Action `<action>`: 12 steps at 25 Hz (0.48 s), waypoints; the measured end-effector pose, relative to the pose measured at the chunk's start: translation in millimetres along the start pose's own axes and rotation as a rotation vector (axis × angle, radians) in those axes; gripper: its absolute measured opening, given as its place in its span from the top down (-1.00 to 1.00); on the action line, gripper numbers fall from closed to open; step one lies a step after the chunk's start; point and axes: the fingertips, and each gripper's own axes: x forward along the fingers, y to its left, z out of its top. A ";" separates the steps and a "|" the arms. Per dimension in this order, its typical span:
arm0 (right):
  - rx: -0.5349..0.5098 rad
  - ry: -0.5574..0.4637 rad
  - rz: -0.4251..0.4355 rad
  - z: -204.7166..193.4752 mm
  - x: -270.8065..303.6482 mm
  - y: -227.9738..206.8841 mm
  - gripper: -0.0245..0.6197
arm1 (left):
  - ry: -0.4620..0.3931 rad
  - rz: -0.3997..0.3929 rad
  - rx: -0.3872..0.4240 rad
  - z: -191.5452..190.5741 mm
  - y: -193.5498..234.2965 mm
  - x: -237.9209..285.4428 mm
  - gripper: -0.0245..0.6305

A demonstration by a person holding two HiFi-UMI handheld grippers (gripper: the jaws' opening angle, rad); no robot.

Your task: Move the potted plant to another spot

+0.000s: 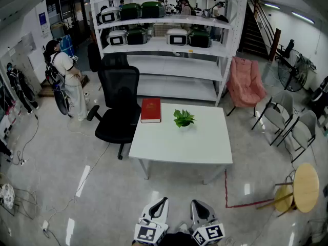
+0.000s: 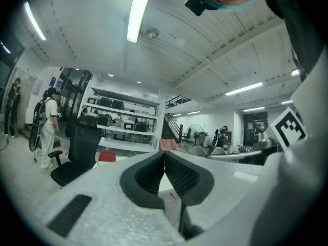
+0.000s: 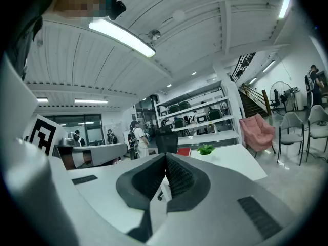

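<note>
A small potted plant with green leaves stands near the far edge of a white table; the right gripper view shows it far off. Both grippers are held low at the bottom of the head view, well short of the table. My left gripper has its jaws closed together with nothing between them. My right gripper is likewise shut and empty.
A red book lies at the table's far left corner. A black office chair stands left of the table, a pink armchair at back right, white shelving behind. A person stands at left. Round wooden stools sit right.
</note>
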 end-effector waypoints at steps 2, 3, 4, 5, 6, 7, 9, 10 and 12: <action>-0.002 -0.001 0.002 -1.2 0.7 -2.4 0.89 | 0.001 -0.003 0.004 -1.9 -1.1 2.5 0.87; -0.002 -0.002 0.004 -1.6 0.9 -3.2 0.89 | 0.002 -0.004 0.006 -2.7 -1.8 3.5 0.87; -0.001 -0.003 0.005 -1.7 0.8 -3.6 0.89 | 0.002 -0.005 0.008 -3.2 -2.4 4.1 0.87; 0.001 -0.003 0.006 -1.7 0.7 -3.8 0.89 | 0.002 -0.005 0.009 -3.4 -3.0 4.5 0.87; 0.004 -0.002 0.006 -1.6 0.6 -3.8 0.89 | 0.002 -0.006 0.010 -3.4 -3.3 4.8 0.87; 0.005 -0.002 0.006 -1.4 0.6 -4.0 0.89 | 0.003 -0.006 0.011 -3.4 -3.6 5.3 0.87; 0.007 -0.001 0.010 -1.2 0.5 -4.9 0.89 | 0.006 -0.003 0.007 -3.5 -4.7 6.4 0.87; 0.008 -0.002 0.013 -1.2 -0.1 -5.5 0.89 | 0.008 -0.001 0.004 -3.8 -5.8 6.9 0.87; 0.015 -0.018 0.020 0.5 -1.2 -6.8 0.89 | 0.010 0.001 0.002 -4.6 -8.7 7.8 0.87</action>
